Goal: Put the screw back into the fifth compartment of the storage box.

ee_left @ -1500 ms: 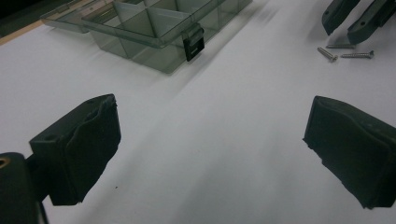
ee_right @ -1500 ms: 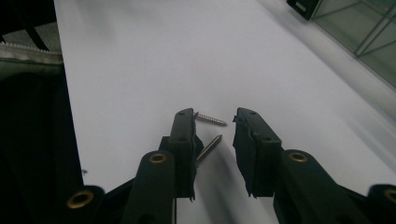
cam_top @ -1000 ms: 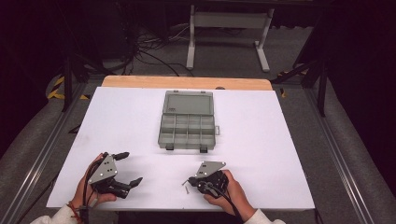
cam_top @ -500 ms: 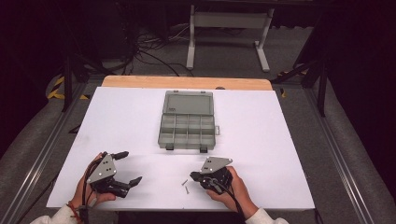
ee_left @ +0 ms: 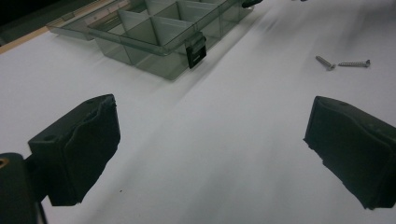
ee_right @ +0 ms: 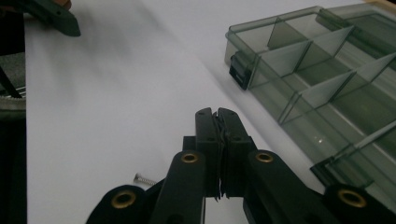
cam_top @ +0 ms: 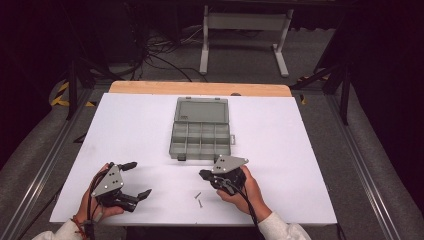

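My left gripper (cam_top: pixel 140 178) rests at the table's near left, open, with bare white tabletop between its jaws (ee_left: pixel 210 135). My right gripper (cam_top: pixel 203 174) is held just above the table in front of the box, its tips pointing left. Its jaws (ee_right: pixel 217 113) are pressed together, and I cannot tell whether anything thin is pinched between them. Two small screws (cam_top: pixel 199 199) lie loose on the table, left of and below the right hand; they show again at the far right of the left gripper view (ee_left: pixel 324 62). One screw (ee_right: pixel 144 179) lies beside the right jaws.
A grey see-through compartment box (cam_top: pixel 200 150) stands open at mid-table, lid folded back, compartments looking empty; its latch faces me (ee_left: pixel 196 49) (ee_right: pixel 239 70). The white table top (cam_top: pixel 300 150) ends in a wooden strip at the far side. Dark floor and cables surround it.
My right gripper has lifted and drifted a little toward the box, still shut. The left gripper and the screws have stayed put.
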Demonstrator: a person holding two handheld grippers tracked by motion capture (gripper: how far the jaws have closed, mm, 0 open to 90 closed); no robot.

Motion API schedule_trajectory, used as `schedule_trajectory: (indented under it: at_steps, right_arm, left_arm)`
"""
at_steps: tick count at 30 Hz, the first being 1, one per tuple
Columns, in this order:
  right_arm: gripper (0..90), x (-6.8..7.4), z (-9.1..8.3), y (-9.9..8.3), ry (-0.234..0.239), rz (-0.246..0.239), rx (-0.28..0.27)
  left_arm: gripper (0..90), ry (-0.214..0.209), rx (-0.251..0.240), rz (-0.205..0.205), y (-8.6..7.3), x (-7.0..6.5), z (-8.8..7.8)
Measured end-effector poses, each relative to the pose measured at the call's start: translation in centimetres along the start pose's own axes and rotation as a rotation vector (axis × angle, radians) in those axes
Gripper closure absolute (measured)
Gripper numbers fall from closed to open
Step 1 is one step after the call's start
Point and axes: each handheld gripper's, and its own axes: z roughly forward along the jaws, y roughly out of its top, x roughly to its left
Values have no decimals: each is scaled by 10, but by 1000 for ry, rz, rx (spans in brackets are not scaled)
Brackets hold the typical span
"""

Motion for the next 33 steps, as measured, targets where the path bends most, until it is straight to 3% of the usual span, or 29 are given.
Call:
schedule_trajectory:
  at_steps: [13, 22, 33]
  right_arm:
    - [884, -23, 9, 39, -39, -10, -95]
    - [884, -31, 28, 56, -50, -14, -76]
    - [884, -37, 49, 63, -45, -8, -53]
  left_arm:
    - [40, 2, 2, 0, 0, 1, 0]
    - [39, -4, -4, 1, 0, 1, -1]
    - [39, -12, -7, 2, 0, 0, -2]
